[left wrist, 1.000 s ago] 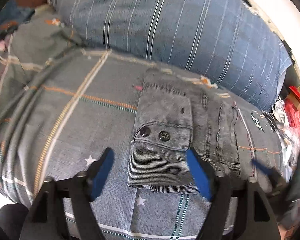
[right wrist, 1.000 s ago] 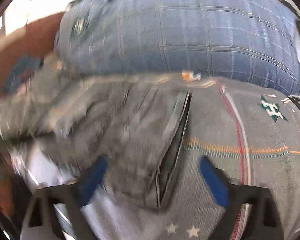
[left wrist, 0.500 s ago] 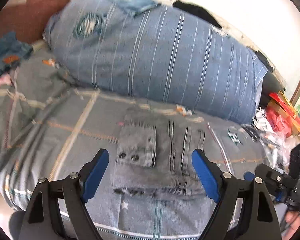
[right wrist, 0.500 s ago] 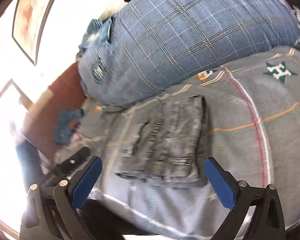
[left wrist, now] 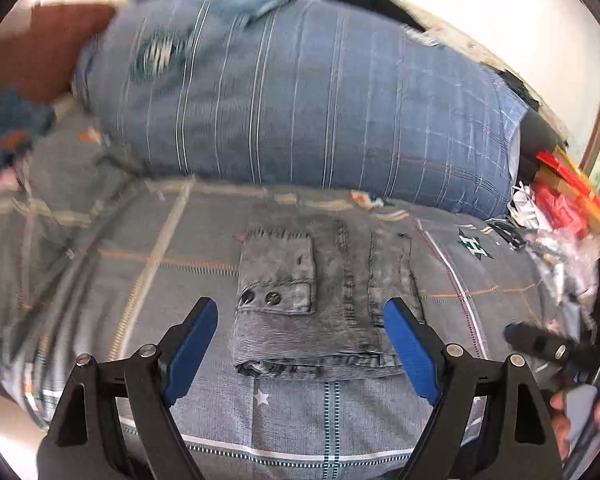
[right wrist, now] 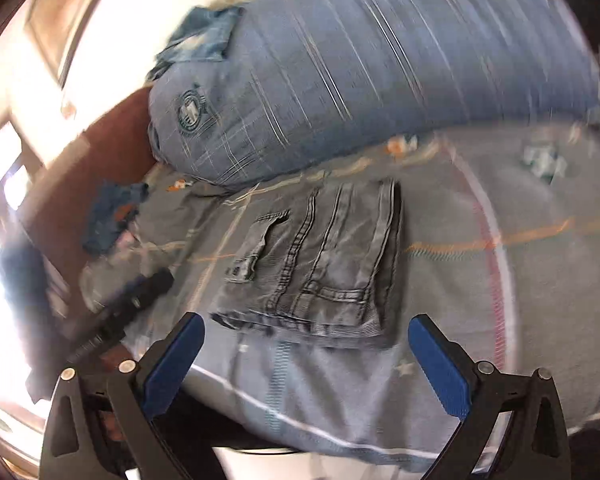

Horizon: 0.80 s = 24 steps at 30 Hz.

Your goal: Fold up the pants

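Grey pants point(left wrist: 324, 300) folded into compact rectangle, lying flat on grey plaid bedsheet point(left wrist: 140, 248), blue striped pillow point(left wrist: 300, 100) at 12 o'clock behind. Left gripper point(left wrist: 300, 348) jaws wide, empty, above near edge. Right gripper point(right wrist: 306, 360) jaws wide, empty, clear of pants.

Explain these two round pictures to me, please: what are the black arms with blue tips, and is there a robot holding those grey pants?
No robot here: a person holds a hand tool in each hand, each with two fingers and a wide-angle camera looking along them. One picture comes from the left gripper, the other from the right gripper. The blue fingers of both stand wide apart and hold nothing. Ahead of them the folded grey pants lie flat on the patterned bedspread, in front of a big blue striped pillow. In the left picture, the other tool and the person's hand show at the right edge.
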Each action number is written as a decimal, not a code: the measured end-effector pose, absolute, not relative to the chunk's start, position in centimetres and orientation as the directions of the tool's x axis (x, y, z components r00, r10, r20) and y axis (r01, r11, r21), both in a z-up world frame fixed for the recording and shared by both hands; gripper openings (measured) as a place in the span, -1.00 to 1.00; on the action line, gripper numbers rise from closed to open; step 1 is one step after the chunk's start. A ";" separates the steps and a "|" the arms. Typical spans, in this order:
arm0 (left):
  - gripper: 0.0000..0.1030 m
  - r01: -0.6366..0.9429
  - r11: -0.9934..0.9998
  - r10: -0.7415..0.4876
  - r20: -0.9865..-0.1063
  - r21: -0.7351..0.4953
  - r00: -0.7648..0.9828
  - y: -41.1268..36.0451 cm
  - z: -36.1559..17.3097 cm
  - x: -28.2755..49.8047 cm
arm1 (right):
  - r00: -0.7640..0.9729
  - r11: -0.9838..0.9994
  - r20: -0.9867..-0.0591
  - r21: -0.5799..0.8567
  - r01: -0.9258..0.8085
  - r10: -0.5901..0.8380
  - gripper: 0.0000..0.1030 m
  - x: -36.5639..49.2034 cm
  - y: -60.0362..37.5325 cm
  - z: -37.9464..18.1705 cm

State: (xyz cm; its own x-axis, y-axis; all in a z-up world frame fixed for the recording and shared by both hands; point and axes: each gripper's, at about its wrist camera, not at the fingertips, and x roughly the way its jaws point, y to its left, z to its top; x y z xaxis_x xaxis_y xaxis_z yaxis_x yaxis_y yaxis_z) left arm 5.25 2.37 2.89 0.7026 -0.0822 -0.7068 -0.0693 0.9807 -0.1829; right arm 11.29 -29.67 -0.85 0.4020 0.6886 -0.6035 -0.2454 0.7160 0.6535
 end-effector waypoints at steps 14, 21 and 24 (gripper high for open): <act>0.66 -0.121 0.847 -0.439 -0.809 -0.518 0.391 8.7 -6.4 15.9 | 0.149 0.701 -0.693 0.713 -0.008 0.706 0.73 22.8 -27.8 -10.0; 0.65 -0.102 0.842 -0.463 -0.807 -0.530 0.367 7.7 -7.4 16.7 | 0.126 0.706 -0.696 0.707 -0.050 0.707 0.58 22.9 -26.5 -10.3; 0.65 -0.111 0.841 -0.467 -0.814 -0.530 0.346 7.0 -8.3 17.9 | 0.127 0.699 -0.692 0.714 -0.021 0.711 0.58 23.4 -26.7 -11.0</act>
State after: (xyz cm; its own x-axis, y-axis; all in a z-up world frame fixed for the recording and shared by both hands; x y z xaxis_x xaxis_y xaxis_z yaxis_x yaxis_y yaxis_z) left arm 17.88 6.99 -8.34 0.3464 -0.4669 -0.8137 -0.1107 0.8409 -0.5297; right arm 23.40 -26.69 -11.04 0.1266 0.7107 -0.6920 -0.0210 0.6993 0.7145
